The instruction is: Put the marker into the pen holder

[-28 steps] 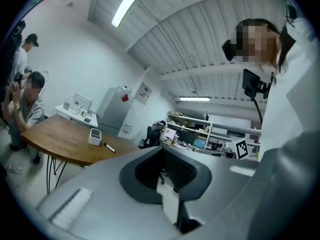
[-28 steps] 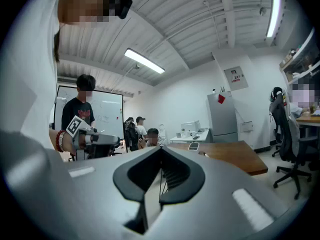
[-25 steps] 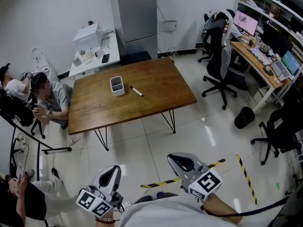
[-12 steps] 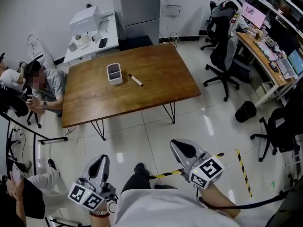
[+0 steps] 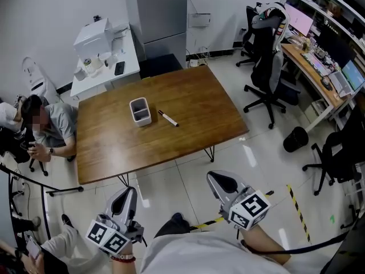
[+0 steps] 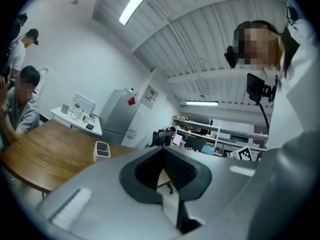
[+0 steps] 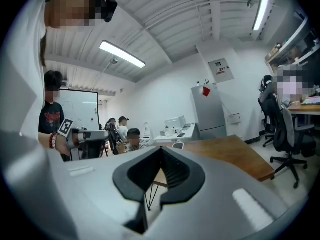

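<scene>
Left gripper (image 5: 128,196) and right gripper (image 5: 221,182): jaws together, nothing between them, both well short of the table (image 5: 194,101). Marker (image 5: 167,118) lies flat on it, just right of holder (image 5: 140,111), not touching. Judged light, stiff, smooth, apt to roll; grip across mid-barrel.

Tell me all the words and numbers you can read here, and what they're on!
No words or numbers can be read.
Paper notice on the wall: too small to read.
Red diamond sign on the grey cabinet: no legible writing.
Markers on the left gripper and right gripper: black-and-white square patterns, no letters.
</scene>
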